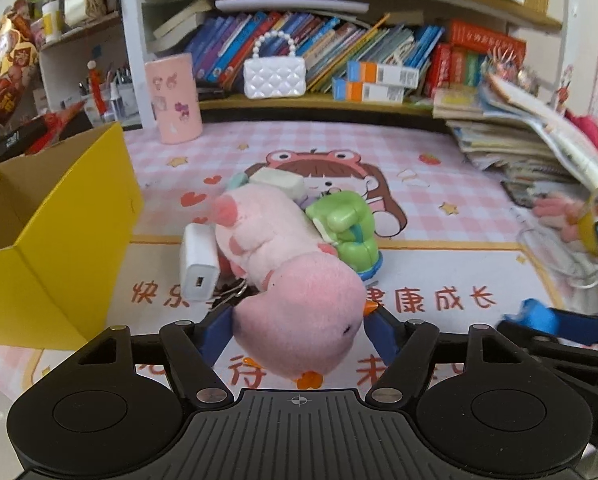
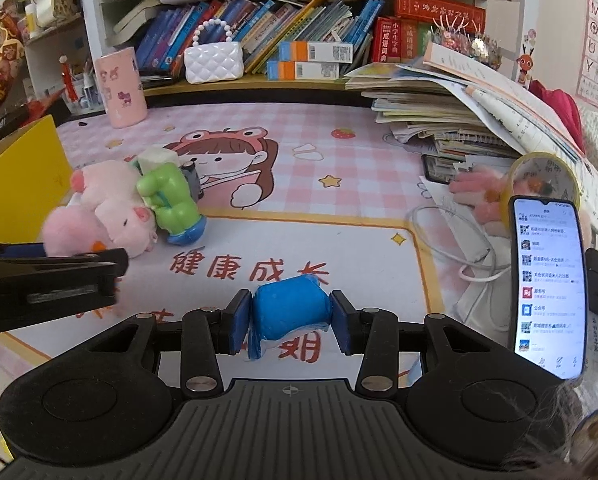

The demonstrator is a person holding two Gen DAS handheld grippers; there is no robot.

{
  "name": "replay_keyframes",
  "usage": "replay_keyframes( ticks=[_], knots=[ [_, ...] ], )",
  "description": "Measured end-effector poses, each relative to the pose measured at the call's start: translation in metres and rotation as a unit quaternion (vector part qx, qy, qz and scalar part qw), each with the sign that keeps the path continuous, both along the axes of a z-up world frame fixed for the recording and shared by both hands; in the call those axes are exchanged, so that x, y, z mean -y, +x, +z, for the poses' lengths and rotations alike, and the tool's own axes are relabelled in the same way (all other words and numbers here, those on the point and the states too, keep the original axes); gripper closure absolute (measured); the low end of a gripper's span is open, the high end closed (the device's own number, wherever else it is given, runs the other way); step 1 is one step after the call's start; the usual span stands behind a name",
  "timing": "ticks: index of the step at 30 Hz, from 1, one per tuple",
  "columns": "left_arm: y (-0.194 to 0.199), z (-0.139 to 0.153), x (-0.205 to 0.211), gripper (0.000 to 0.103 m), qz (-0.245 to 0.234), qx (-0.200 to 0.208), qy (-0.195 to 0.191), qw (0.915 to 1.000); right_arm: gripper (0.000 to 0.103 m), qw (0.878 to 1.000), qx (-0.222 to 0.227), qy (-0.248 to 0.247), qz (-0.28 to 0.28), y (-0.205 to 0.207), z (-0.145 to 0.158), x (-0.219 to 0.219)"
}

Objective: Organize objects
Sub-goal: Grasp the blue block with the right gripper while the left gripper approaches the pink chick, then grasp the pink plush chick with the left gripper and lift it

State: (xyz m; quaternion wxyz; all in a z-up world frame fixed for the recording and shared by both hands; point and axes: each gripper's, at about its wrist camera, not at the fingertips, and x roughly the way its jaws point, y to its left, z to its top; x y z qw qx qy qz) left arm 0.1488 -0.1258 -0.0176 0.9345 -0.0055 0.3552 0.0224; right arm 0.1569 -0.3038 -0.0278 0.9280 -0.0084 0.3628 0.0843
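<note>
Near the desk's (image 1: 439, 160) front, the left tongs (image 1: 299, 322) pinch the pink plush's (image 1: 299, 312) soft, light head; grip its bulk. The right tongs (image 2: 291, 320) squeeze a blue squashy packet (image 2: 289, 308).

Left tool (image 1: 299, 320) angled down, jaws wide, pads against soft mass; right tool (image 2: 291, 316) angled down, jaws clamped.
</note>
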Motion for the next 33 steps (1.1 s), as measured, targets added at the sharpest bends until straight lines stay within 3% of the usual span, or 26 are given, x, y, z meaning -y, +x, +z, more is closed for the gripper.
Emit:
replay_keyframes(
  ticks=[5, 12, 15, 24, 33],
  knots=[
    [-0.013, -0.005, -0.019, 0.031, -0.016, -0.004, -0.037, 0.9992, 0.064, 1.0, -0.012, 0.005, -0.014, -0.005, -0.002, -0.01],
    [-0.039, 0.012, -0.054, 0.031, -0.051, 0.054, -0.073, 0.9946, 0.064, 0.999, -0.002, -0.001, -0.032, -0.028, 0.004, -0.039],
    [-0.051, 0.013, -0.071, 0.031, -0.054, 0.055, -0.08, 0.9938, 0.064, 0.999, -0.002, -0.004, -0.034, -0.041, 0.005, -0.058],
    [-0.087, 0.006, -0.142, 0.031, -0.018, 0.025, -0.086, 0.9958, 0.064, 1.0, 0.005, -0.014, -0.005, -0.083, 0.008, -0.125],
    [-0.131, 0.004, -0.202, 0.031, -0.004, 0.03, -0.068, 0.9972, 0.064, 0.999, -0.002, 0.001, 0.039, -0.116, 0.001, -0.197]
  ],
)
